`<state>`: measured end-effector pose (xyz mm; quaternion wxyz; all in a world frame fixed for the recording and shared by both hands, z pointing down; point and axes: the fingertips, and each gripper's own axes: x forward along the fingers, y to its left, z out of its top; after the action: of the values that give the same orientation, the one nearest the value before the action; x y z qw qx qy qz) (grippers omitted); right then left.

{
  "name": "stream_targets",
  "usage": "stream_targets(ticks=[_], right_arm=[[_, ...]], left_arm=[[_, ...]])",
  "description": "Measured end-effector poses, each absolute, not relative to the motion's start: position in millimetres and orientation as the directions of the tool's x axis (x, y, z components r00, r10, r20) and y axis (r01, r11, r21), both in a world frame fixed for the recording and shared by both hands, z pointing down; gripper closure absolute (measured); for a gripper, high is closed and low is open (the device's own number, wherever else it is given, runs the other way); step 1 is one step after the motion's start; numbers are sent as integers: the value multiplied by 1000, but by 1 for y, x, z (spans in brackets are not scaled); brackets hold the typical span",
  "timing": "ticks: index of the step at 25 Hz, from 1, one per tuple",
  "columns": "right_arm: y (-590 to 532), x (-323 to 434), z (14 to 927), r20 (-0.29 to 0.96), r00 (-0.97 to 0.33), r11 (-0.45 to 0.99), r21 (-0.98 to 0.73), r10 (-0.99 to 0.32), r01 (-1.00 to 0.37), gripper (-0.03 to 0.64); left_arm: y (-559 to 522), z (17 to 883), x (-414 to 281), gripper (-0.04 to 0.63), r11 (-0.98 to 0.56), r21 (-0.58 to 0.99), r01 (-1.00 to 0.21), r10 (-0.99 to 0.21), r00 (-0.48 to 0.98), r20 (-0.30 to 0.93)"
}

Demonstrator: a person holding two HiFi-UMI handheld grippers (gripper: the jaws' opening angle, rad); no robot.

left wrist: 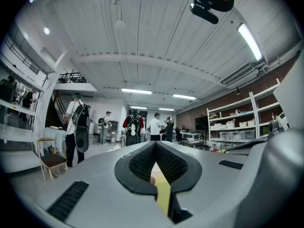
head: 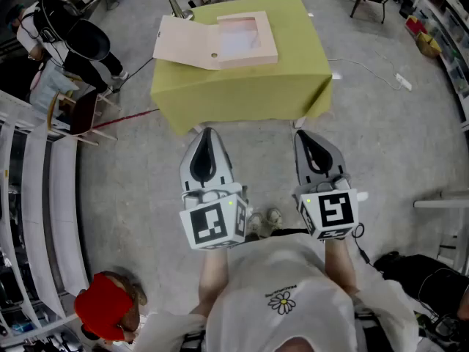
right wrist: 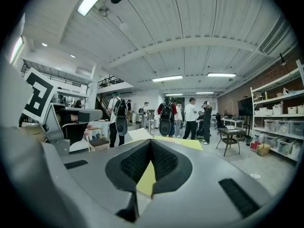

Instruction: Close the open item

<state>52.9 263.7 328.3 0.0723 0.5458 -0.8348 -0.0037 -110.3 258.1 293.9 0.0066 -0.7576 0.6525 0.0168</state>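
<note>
A pale flat box [head: 247,38] lies open on the table with the yellow-green cloth [head: 242,86], its lid [head: 185,44] folded out to the left. Both grippers hover over the floor in front of the table, short of its near edge and pointing toward it. My left gripper [head: 207,131] is shut with nothing in it, its tips meeting in the left gripper view [left wrist: 156,144]. My right gripper [head: 301,133] is likewise shut and empty [right wrist: 151,140]. In the right gripper view the lid [right wrist: 137,134] and the yellow cloth [right wrist: 183,143] show just beyond the jaws.
Several people with backpacks [right wrist: 166,118] stand beyond the table. A wooden chair [head: 82,116] and a person in dark clothes are at the left, a person in a red cap [head: 106,306] at bottom left. Shelving [right wrist: 280,122] lines the right side; a cable [head: 366,68] lies on the floor.
</note>
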Motion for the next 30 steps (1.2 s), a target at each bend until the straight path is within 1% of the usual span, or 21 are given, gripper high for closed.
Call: stream_targets(ticks=[7, 13, 18, 23, 30], right_arm=[[262, 56, 330, 117, -389, 400, 92, -914, -912, 604], [265, 68, 322, 80, -409, 412, 29, -909, -911, 604], [266, 74, 320, 62, -425, 428, 51, -903, -902, 604], [267, 80, 324, 39, -463, 463, -18, -885, -886, 604], [255, 79, 334, 61, -485, 485, -24, -872, -874, 604]], left_arm=[[256, 293, -109, 581, -134, 3, -991, -990, 134, -41], [258, 293, -103, 581, -128, -13, -992, -991, 129, -42], [260, 292, -94, 580, -124, -8, -992, -991, 124, -45], [265, 294, -92, 580, -104, 15, -994, -993, 103, -62], [256, 302, -103, 581, -67, 36, -997, -996, 65, -58]])
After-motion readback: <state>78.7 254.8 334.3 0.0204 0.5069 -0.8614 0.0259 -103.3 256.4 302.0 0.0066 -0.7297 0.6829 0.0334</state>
